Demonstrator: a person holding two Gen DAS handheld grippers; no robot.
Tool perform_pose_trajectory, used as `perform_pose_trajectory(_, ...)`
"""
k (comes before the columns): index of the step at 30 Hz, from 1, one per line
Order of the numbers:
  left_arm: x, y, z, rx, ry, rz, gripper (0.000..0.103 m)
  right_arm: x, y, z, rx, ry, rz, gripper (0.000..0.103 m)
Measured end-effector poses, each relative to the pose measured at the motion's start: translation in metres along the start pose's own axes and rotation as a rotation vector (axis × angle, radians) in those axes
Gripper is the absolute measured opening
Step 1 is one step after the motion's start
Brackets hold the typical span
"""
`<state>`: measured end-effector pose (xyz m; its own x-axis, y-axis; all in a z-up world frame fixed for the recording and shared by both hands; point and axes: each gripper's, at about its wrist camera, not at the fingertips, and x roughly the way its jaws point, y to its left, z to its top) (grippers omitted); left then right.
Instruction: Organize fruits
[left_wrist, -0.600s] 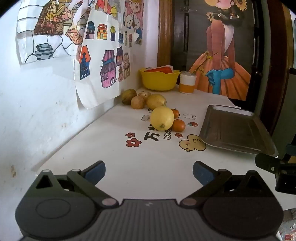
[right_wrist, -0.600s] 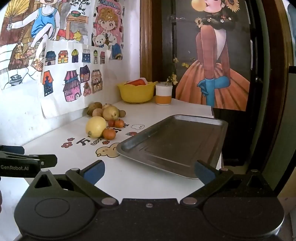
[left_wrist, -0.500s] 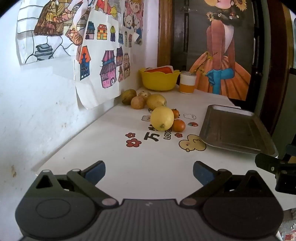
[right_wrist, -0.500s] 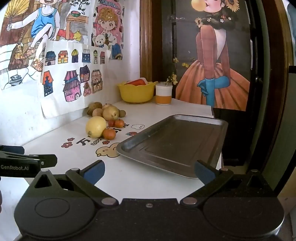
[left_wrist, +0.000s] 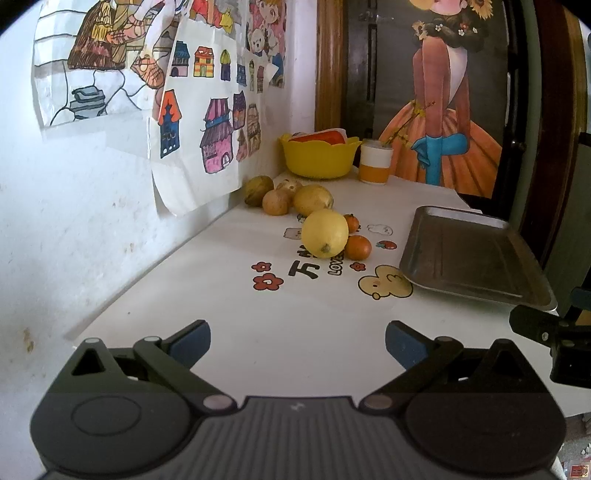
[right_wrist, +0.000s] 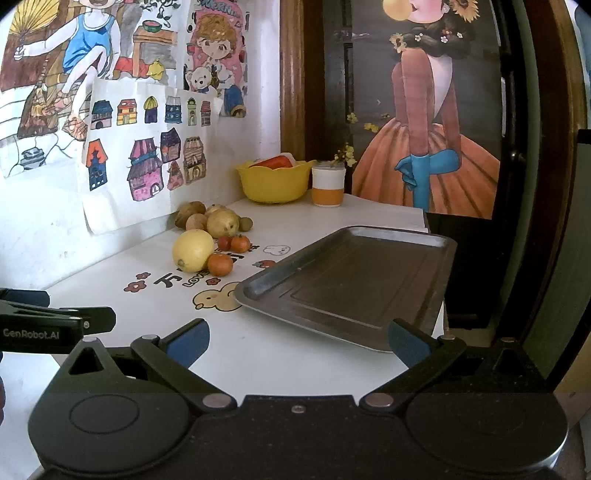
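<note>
Both grippers hover at the near edge of the white surface (left_wrist: 295, 325), nothing held: left gripper (left_wrist: 297, 341) jaws wide apart, right gripper (right_wrist: 298, 341) jaws wide apart too. Metal tray (right_wrist: 354, 280) sits empty just ahead of the right gripper, near corner over a duck sticker (right_wrist: 214, 298). Fruits all lie loose on the surface left of the tray, none in it, so task looks unstarted; step in hand is probably the first reach. Nearest fruit is the big yellow lemon (left_wrist: 325, 233), with a small orange fruit (left_wrist: 357, 246) touching its right side and another small orange one (left_wrist: 351, 222) just behind. Past those, a cluster of brownish fruits (left_wrist: 291, 197) sits against the wall, bunched and touching. To do it well: left gripper likely goes for the lemon, straight ahead of it; come in level with jaws kept fully apart since the lemon is broad, and close across its middle so it doesn't roll or knock the small orange fruit away. Right gripper could take the small orange fruit, nearer the tray. Far end: yellow bowl (left_wrist: 318, 157) and a white-and-orange cup (left_wrist: 375, 162), well clear of the reach.
</note>
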<state>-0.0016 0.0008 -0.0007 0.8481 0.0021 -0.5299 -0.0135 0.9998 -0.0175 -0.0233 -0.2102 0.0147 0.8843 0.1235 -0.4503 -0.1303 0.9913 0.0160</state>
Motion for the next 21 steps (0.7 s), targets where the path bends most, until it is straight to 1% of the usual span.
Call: perform_pose_trajectory(21, 0.0007, 0.0007, -0.0004, 0.000, 0.006, 0.005, 0.103, 0.0000, 0.0033, 0.0020, -0.001, 0.004, 0.002, 0.102)
